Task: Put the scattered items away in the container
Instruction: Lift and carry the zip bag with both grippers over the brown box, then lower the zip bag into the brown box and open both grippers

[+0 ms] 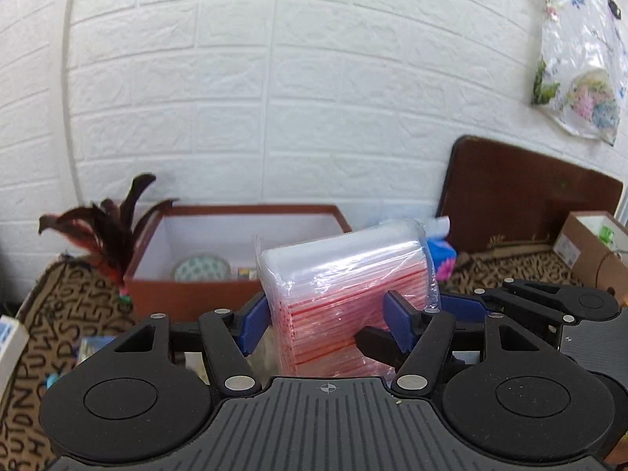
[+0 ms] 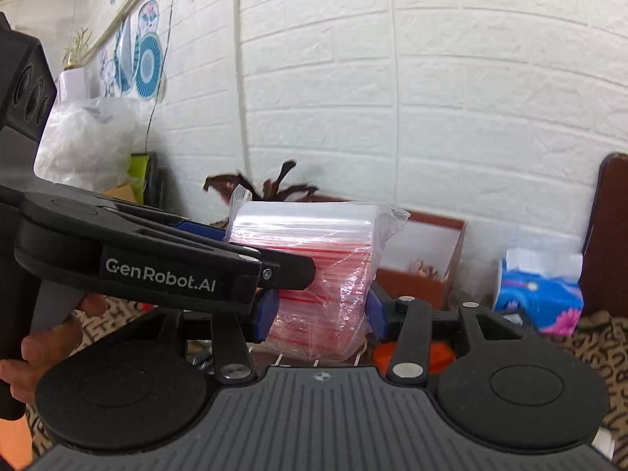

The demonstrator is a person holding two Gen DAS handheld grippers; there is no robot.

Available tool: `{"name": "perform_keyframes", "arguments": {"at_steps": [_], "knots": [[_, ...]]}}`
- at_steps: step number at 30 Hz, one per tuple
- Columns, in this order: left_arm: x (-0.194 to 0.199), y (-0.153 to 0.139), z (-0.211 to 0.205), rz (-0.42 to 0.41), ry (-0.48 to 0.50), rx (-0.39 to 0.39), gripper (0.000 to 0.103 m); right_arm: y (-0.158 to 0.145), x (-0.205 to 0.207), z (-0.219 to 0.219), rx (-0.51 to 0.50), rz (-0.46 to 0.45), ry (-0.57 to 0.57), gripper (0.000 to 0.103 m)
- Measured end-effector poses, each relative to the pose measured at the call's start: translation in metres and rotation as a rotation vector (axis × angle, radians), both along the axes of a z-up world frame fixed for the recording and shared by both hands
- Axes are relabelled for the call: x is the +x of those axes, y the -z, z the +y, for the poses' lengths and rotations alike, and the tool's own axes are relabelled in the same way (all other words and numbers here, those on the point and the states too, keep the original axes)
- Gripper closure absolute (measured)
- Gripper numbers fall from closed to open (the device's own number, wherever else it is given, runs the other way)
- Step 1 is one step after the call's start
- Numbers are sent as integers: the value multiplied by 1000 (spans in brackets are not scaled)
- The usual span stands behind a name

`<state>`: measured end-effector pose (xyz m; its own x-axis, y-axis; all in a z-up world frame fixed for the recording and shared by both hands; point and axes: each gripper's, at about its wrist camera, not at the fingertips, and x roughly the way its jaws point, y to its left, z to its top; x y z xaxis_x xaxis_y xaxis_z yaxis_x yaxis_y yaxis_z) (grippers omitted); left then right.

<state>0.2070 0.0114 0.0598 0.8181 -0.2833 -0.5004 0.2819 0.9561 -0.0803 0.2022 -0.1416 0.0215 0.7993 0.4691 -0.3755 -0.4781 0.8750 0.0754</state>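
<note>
A white embossed brick-pattern wall [image 1: 314,98] stood beyond the jaws; a brown rounded wooden board [image 1: 522,196] leaned to their right.

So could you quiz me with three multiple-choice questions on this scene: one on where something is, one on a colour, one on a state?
1. Where is the brown box?
A. Against the white brick wall, behind the held pack
B. Hanging on the wall
C. On top of the pack

2. What colour are the stripes on the pack of clear bags?
A. Green
B. Red
C. Black

3. How is the pack held?
A. Lying loose on the mat
B. By one gripper only
C. By both the left gripper and the right gripper

Answers: 1 A, it stands below the wall; 2 B, red lines show through the plastic; 3 C, blue jaws of each press its sides.
</note>
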Motion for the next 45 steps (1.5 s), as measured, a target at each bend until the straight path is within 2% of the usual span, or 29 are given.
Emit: {"name": "perform_keyframes", "arguments": {"at_steps": [5,11,16,23,31,42,45], "knots": [[37,-19,-3,-33,5,0,36,-16,37,1,8,-21,19,50],[87,-20,0,-21,5,-27,36,-17,86,3,15,-8,41,50],[130,-10,2,-3,6,-33,36,-9,125,7,5,16,57,50],[184,20,4,71,23,-30,36,18,172,9,10,108,77,50],[214,48,5,140,41,12,36,48,199,14,4,198,92,50],[235,69,-3,199,61,45,36,64,213,13,-37,258,120,48],[241,72,-3,222,50,41,31,65,215,15,-48,260,120,46]]}}
